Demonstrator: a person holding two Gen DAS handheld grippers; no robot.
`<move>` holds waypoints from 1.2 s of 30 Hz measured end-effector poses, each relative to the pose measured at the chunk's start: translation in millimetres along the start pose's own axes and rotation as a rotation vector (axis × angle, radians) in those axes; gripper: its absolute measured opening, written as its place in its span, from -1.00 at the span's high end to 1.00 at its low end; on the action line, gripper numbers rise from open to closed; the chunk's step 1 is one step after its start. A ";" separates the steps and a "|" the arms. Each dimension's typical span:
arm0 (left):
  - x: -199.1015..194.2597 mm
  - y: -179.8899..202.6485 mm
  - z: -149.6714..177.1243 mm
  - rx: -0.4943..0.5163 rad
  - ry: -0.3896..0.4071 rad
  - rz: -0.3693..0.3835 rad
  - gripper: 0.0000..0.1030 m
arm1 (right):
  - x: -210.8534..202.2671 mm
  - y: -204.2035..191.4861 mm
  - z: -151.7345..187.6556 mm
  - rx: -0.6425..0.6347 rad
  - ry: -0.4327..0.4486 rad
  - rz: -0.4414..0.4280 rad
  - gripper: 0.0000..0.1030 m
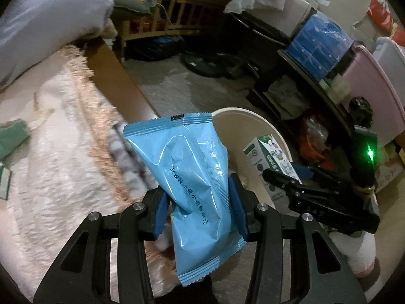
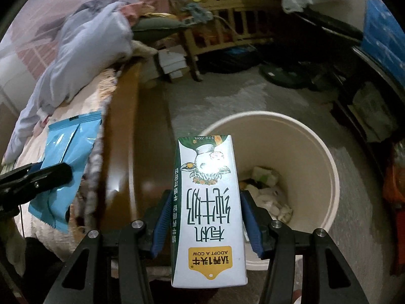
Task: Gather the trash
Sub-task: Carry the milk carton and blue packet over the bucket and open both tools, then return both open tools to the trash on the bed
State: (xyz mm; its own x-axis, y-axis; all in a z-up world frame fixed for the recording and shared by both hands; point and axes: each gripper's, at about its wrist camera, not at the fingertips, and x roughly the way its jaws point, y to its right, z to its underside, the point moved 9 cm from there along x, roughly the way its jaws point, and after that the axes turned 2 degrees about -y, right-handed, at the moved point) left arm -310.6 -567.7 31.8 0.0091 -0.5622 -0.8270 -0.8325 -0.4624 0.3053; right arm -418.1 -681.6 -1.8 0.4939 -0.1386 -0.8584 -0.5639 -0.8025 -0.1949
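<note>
Nearest in the left wrist view, the left hand-held gripper [image 1: 200, 207] is closed on a blue wrapper [image 1: 192, 177]; its blue pads [image 1: 236, 204] press the wrapper's lower half from both sides, and the wrapper stands roughly upright with a line of dark printed characters running down its middle. In the right wrist view, the right hand-held gripper [image 2: 206, 224] is closed on a milk carton [image 2: 208, 212], a white and green box gripped across its width and held upside down, so that the printed cow and the yellow label read inverted.

Just beyond both grippers stands a cream bucket [image 2: 326, 174], round and open at the top, on the floor [image 2: 253, 96]. The milk carton hangs over its near rim. White and pale crumpled scraps [image 2: 268, 197] lie at the bottom of the bucket. In the left wrist view, the wrapper overlaps the bucket's left rim [image 1: 253, 116], and the right gripper with its carton [image 1: 270, 162] appears over the bucket's right side.

To the left lies a bed [image 1: 58, 136] covered by a pale fluffy blanket with a brown wooden side board [image 2: 121, 126] along its edge. A grey-blue pillow [image 2: 88, 50] rests farther up the bed.

Farther away, a wooden crib [image 2: 215, 25] stands against the back of the room. On the right, shelves carry a blue box [image 1: 319, 43] and a pink bin [image 1: 372, 86].
</note>
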 end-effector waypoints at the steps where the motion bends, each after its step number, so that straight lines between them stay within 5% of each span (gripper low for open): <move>1: 2.9 2.5 -1.1 0.003 -0.003 0.003 0.17 | 1.2 3.8 0.7 0.008 -0.003 0.001 0.01; 15: 45.2 49.3 -25.5 -0.001 -0.042 0.167 -0.07 | 15.5 63.3 -7.8 0.141 0.004 0.069 0.00; 17: 42.3 47.6 -24.1 -0.002 -0.040 0.175 -0.11 | 14.6 73.8 -8.4 0.164 -0.002 0.117 -0.17; 19: 38.1 43.3 -21.3 0.010 -0.041 0.160 -0.11 | 12.6 75.5 -6.3 0.182 0.002 0.103 -0.36; 28: -16.1 -18.2 -2.3 0.028 0.017 -0.025 -0.11 | 22.9 45.3 10.8 0.138 -0.042 0.061 -0.36; 36: -75.1 -110.4 27.6 -0.095 0.075 -0.170 -0.11 | 15.4 -38.9 -5.8 0.014 -0.016 -0.018 -0.36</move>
State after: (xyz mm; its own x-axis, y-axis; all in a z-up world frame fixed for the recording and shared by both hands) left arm -234.7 -455.5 47.2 0.1892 -0.5185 -0.8339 -0.7597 -0.6153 0.2102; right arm -384.7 -655.9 -4.7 0.4937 -0.1150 -0.8620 -0.5641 -0.7968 -0.2167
